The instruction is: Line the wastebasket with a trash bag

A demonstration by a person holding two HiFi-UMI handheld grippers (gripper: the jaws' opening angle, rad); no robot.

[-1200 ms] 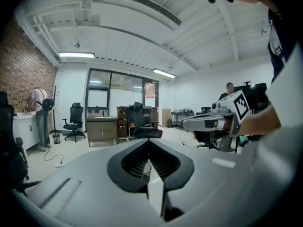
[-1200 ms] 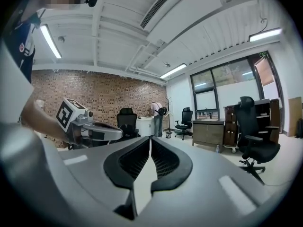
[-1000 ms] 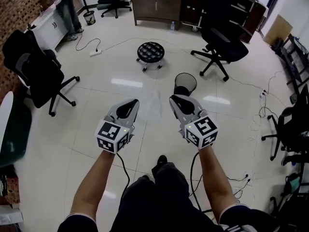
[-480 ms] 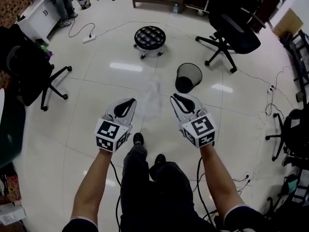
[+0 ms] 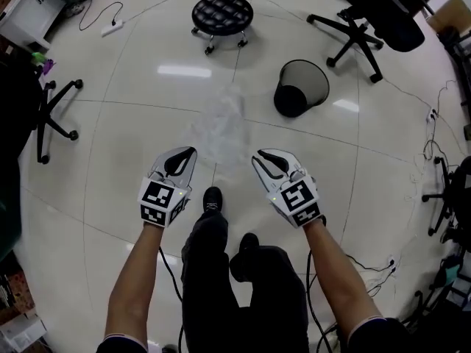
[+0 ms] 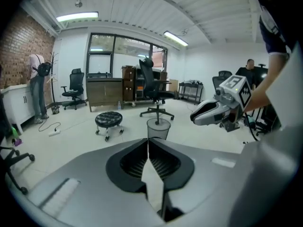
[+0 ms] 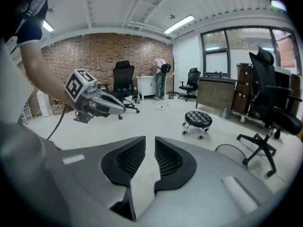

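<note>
**Both grippers lowered toward the bag; right gripper starting to open**

Findings. Compared with a second ago, both hands sit lower and nearer the floor [image 5: 110, 145]. The head view has tipped further down, so the trash bag [image 5: 221, 127] now fills more of the frame. The bag is a crumpled, see-through sheet lying on the floor just ahead of the grippers. It is between them and the black stool [image 5: 222, 12]. One shoe [image 5: 213, 196] has stepped forward and now sits just short of the bag.

Gripper state. The left gripper [image 5: 188, 153] has its jaws pressed together at the tips, with nothing between them. The right gripper [image 5: 260, 156] has just been opening. Its own view shows a narrow gap between the pads, with only floor visible through it. Neither gripper touches the bag.

Task items. The wastebasket [image 5: 302, 87], in black mesh, stands upright on the floor, further off and to the right of the bag. It is well apart from the bag, and no liner shows at its rim.

Assessment. The descent and the parting right jaws read as a reach for the bag, with pickup not yet made. Lining has not begun. The bag has still to be lifted, its mouth found and spread, and then carried across to the wastebasket.

Risk noted. The film is thin and lies flat, so a shallow pinch may slide off it or catch only one layer. The left gripper must open before it can assist.
</note>
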